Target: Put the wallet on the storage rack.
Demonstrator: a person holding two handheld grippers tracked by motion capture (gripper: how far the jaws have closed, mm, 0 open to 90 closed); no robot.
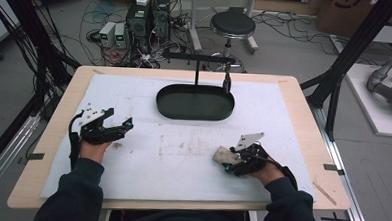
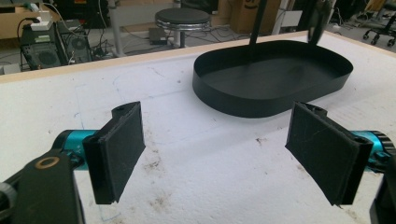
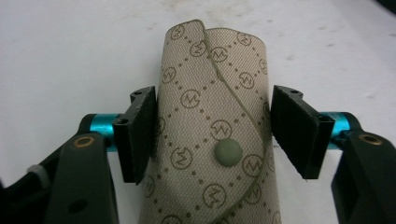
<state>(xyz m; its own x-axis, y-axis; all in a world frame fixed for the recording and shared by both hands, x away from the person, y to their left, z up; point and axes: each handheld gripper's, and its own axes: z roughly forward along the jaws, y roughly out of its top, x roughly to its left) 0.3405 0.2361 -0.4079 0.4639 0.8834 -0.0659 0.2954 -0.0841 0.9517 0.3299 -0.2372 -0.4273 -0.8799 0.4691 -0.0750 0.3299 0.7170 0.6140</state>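
I saw the beige monogrammed pouch [image 3: 212, 135] sitting between my right gripper's [image 3: 212, 128] jaws, both pads pressed on its sides; its long axis ran 6 to 12 along them, on the white mat [image 1: 182, 160] at 5 o'clock. My left gripper [image 2: 219, 149] stood spread, empty, the black tray [image 2: 275, 77] at its 1 o'clock.

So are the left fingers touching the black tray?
Apart. The left gripper view shows a stretch of bare white table between the open fingers and the tray.

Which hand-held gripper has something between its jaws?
The right hand-held gripper: a beige patterned pouch sits between its jaws. The left hand-held gripper is open with nothing between.
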